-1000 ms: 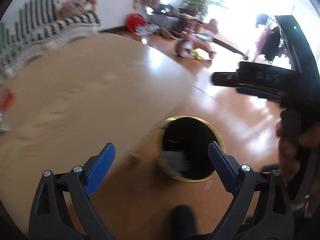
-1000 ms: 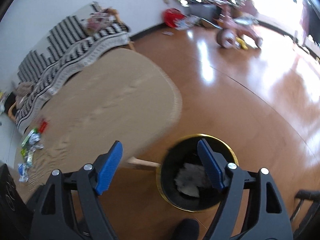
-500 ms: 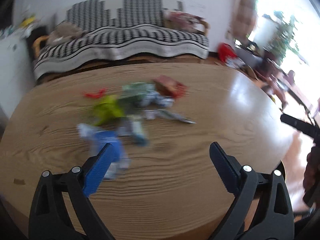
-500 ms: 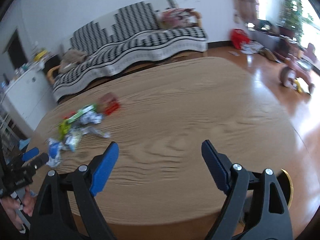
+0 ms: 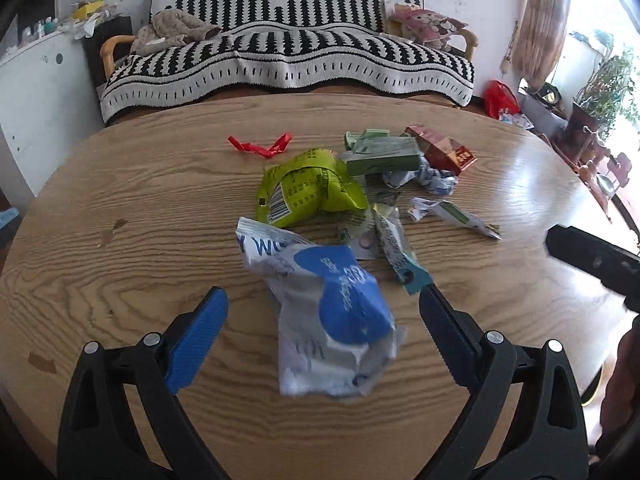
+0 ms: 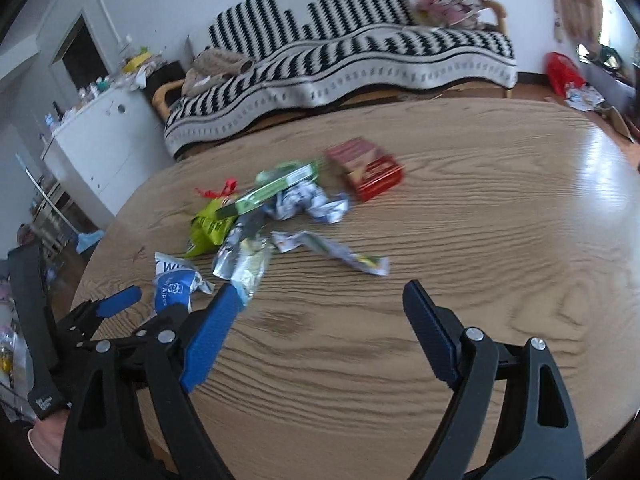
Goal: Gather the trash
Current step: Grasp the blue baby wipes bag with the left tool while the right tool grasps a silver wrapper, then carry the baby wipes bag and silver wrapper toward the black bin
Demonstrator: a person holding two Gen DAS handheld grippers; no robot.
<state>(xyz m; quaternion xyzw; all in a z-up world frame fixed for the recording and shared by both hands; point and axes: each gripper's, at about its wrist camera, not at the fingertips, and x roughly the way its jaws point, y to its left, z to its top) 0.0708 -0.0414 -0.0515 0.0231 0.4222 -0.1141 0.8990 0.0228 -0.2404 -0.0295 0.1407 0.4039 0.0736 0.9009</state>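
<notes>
The left gripper [image 5: 322,320] has its jaws spread wide and empty, and the crumpled blue-and-white wipes packet [image 5: 328,312] lies directly between them on the wooden surface [image 5: 120,280], its long axis running roughly straight ahead, away from the jaws (so closing should pinch it across its narrow width). This hand is clearly the nearer one. The right gripper [image 6: 316,316] also has its jaws open and holds nothing; the packet [image 6: 174,286] sits off beyond its left jaw, with only bare wood between its own blue pads.

Just past the packet lies a silvery torn wrapper [image 5: 386,236], then the yellow-green bag [image 5: 308,188]. Farther ahead are a green box [image 5: 382,154], a red box [image 5: 442,150] and a red ribbon scrap [image 5: 260,146], all awaiting collection.
</notes>
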